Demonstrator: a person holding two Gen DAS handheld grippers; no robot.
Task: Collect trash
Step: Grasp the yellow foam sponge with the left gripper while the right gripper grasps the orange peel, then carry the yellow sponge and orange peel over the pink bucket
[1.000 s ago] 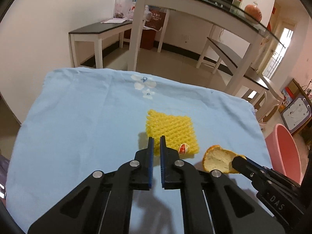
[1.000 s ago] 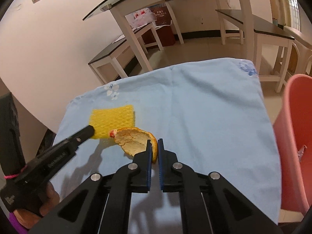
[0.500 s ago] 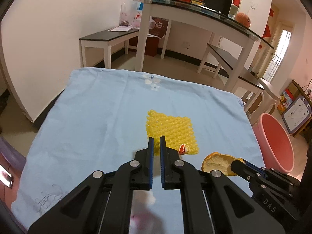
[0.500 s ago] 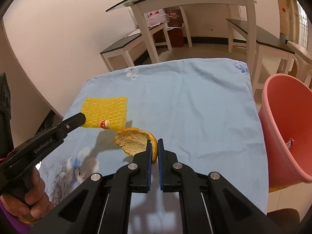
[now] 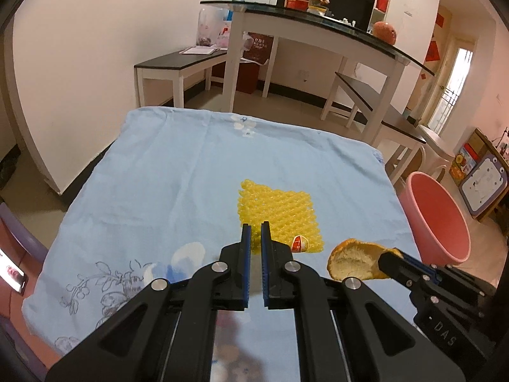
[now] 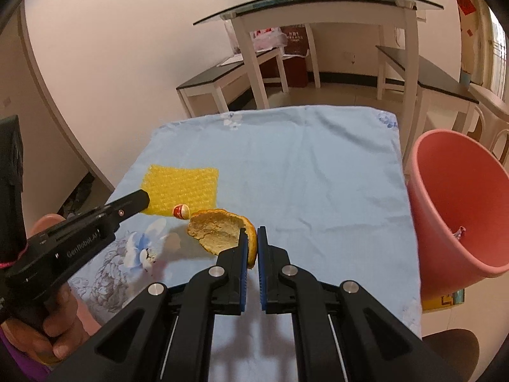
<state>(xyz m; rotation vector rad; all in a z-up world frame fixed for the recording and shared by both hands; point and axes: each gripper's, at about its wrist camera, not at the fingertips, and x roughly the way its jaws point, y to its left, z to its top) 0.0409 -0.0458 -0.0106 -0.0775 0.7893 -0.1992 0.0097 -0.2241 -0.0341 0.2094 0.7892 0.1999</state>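
We're pinching the orange peel (image 6: pixel 219 234) by its thin rim in the right gripper (image 6: pixel 251 245) above the cloth, left gripper (image 5: pixel 255 238) pressed together empty; it's risking slipping before the pink bin (image 6: pixel 458 203).

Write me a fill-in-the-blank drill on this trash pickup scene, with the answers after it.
1. The right gripper is shut on the orange ____.
2. The yellow foam net lies on the light ____ cloth.
3. The left gripper holds ____.
4. The bin beside the table is ____ in colour.

Answers: peel; blue; nothing; pink
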